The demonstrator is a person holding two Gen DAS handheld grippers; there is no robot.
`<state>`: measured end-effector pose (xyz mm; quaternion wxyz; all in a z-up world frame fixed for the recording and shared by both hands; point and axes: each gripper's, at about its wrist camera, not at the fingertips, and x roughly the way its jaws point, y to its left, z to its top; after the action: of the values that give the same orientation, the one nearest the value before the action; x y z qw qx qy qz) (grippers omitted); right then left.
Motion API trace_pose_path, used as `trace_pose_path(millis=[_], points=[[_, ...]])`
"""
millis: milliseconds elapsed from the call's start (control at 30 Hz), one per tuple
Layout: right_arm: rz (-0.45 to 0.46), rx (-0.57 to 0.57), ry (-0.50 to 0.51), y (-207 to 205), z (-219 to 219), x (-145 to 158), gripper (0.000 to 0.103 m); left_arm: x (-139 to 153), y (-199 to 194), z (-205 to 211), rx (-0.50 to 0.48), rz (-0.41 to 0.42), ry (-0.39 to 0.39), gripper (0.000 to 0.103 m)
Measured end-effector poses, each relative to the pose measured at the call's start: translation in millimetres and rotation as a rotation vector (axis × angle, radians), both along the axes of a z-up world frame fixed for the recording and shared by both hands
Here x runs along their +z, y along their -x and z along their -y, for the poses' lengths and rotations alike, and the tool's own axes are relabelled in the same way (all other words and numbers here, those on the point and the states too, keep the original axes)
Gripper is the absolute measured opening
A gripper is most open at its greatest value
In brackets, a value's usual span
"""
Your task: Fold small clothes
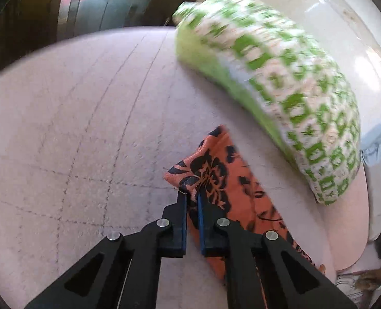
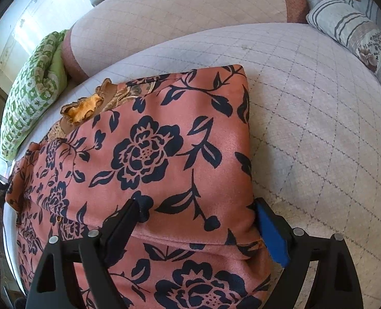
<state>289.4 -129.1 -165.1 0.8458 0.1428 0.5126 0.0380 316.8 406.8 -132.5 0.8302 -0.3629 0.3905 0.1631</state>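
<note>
A salmon-orange garment with dark navy flowers (image 2: pixel 164 154) lies partly folded on a pale quilted cushion (image 2: pixel 319 118). An orange ruffled trim (image 2: pixel 85 108) shows at its far left corner. My right gripper (image 2: pixel 198 206) is open, its jaws wide apart over the garment's near fold, with cloth bulging between them. In the left wrist view my left gripper (image 1: pixel 192 193) is shut on a corner of the same garment (image 1: pixel 216 177), with a strip of cloth pinched between the blue pads.
A green-and-white patterned pillow (image 1: pixel 280 90) lies beyond the garment, also in the right wrist view (image 2: pixel 31 97). A striped and floral cushion (image 2: pixel 357 33) sits at the far right. A second pink-edged cushion (image 2: pixel 180 20) lies behind. The quilted cushion (image 1: pixel 74 128) stretches to the left.
</note>
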Motion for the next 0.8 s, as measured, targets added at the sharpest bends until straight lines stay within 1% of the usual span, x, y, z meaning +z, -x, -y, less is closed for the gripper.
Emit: trace_pose_path(millis=[33,67,133,167,200,233,267,300,367,400,467,500,533,567,600,633,667,700,733,767,800], points=[[0.001,-0.001,-0.006,0.1,0.9,0.2,0.091,13.4,0.9,9.5,-0.016,0.019,-0.040,0.006],[0.003,-0.004,-0.014,0.2,1.7,0.1,0.091,36.3,3.6,26.6,-0.051,0.054,-0.103,0.006],[0.013,-0.009,-0.036,-0.1,2.4,-0.4,0.091,74.9,9.6,60.7,-0.119,0.120,-0.199,0.006],[0.019,-0.011,-0.055,0.4,4.6,-0.8,0.091,95.9,15.3,83.1,-0.162,0.156,-0.253,0.006],[0.022,-0.012,-0.065,-0.4,4.4,-1.9,0.091,123.3,22.0,114.4,-0.219,0.211,-0.311,0.006],[0.027,-0.013,-0.080,-0.7,5.3,-2.4,0.091,142.6,28.5,138.1,-0.261,0.253,-0.349,0.006],[0.032,-0.011,-0.096,-0.7,7.2,-2.8,0.091,161.7,36.6,165.2,-0.304,0.294,-0.383,0.006],[0.038,-0.010,-0.112,-0.5,9.2,-3.0,0.091,183.0,40.9,202.3,-0.364,0.336,-0.405,0.006],[0.051,-0.015,-0.147,0.1,12.9,-3.8,0.091,206.1,43.8,264.6,-0.458,0.397,-0.417,0.006],[0.059,-0.020,-0.173,0.6,16.4,-4.3,0.091,211.8,48.1,298.4,-0.517,0.418,-0.414,0.006],[0.062,-0.023,-0.210,0.4,20.5,-4.0,0.091,211.1,52.8,367.8,-0.641,0.438,-0.400,0.007],[0.063,-0.023,-0.236,-0.1,23.7,-4.0,0.091,204.6,54.7,402.5,-0.695,0.438,-0.391,0.007],[0.066,-0.023,-0.260,0.5,26.5,-4.8,0.091,192.4,53.7,439.0,-0.763,0.418,-0.368,0.007],[0.070,-0.024,-0.284,1.1,29.7,-5.6,0.091,181.2,50.2,466.2,-0.823,0.391,-0.349,0.008],[0.073,-0.026,-0.309,2.0,33.2,-6.4,0.091,157.1,46.4,503.6,-0.914,0.339,-0.323,0.014],[0.079,-0.034,-0.340,3.0,37.0,-7.2,0.091,139.0,44.2,524.2,-0.968,0.300,-0.313,0.021],[0.085,-0.043,-0.369,4.1,40.1,-8.2,0.091,115.3,41.5,544.8,-1.025,0.237,-0.305,0.038],[0.089,-0.047,-0.393,4.7,42.6,-9.5,0.091,87.2,39.0,560.8,-1.064,0.150,-0.302,0.041],[0.092,-0.048,-0.407,5.1,43.9,-10.0,0.091,66.5,32.3,562.5,-1.072,0.083,-0.299,0.041],[0.096,-0.051,-0.423,5.3,45.6,-10.7,0.091,49.3,27.9,557.6,-1.061,0.017,-0.287,0.041],[0.094,-0.052,-0.432,5.4,46.4,-11.4,0.091,36.8,25.9,541.8,-1.026,-0.034,-0.259,0.041]])
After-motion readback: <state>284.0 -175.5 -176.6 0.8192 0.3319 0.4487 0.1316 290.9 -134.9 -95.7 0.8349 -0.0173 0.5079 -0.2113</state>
